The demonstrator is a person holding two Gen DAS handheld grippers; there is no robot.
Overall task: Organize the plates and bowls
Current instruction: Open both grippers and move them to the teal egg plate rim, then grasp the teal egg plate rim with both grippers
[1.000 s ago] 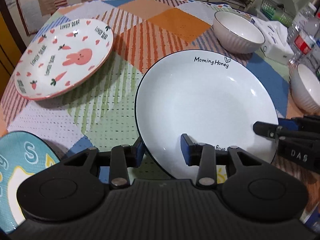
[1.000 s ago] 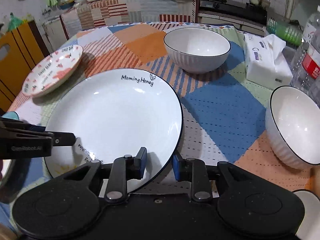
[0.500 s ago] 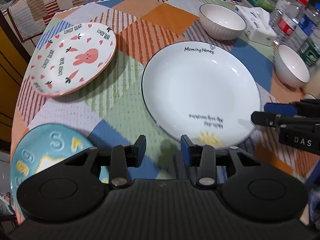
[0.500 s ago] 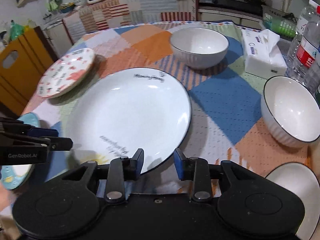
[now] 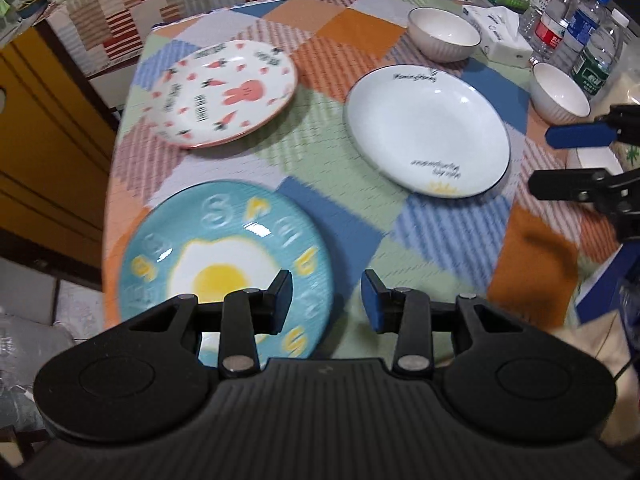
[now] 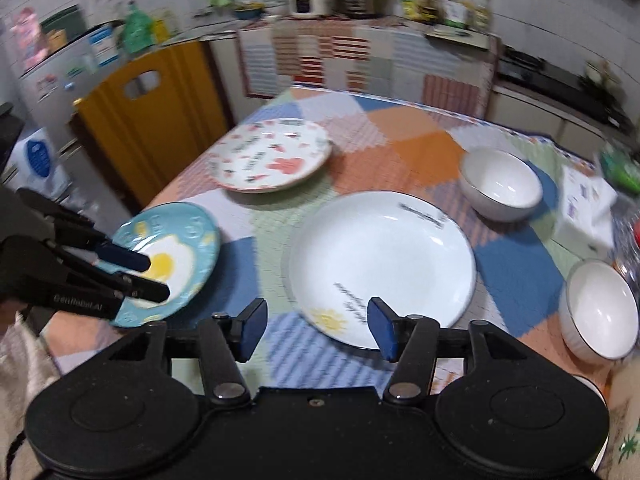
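A big white plate [image 5: 428, 128] with black lettering and a sun lies flat in the middle of the table. A rabbit-and-carrot plate [image 5: 224, 92] sits at the back left, and a blue fried-egg plate [image 5: 224, 264] at the near left edge. Two white ribbed bowls stand at the back [image 5: 442, 38] and at the right [image 5: 560, 92]. My left gripper [image 5: 326, 300] is open and empty, hanging over the near rim of the blue plate [image 6: 168, 256]. My right gripper [image 6: 316, 328] hovers above the near rim of the white plate [image 6: 380, 264]; its jaws are opening with nothing between them.
A tissue box [image 5: 500, 36] and several water bottles [image 5: 560, 24] crowd the back right corner. A small white dish [image 5: 596, 158] lies by the right gripper [image 5: 560, 162]. A yellow chair back [image 6: 160, 120] stands beyond the table's left edge. A patchwork cloth [image 5: 340, 216] covers the table.
Both grippers let go of the white plate's near rim, rose and drew back. The right jaws spread wider. The left view swung left, bringing the blue egg plate under it.
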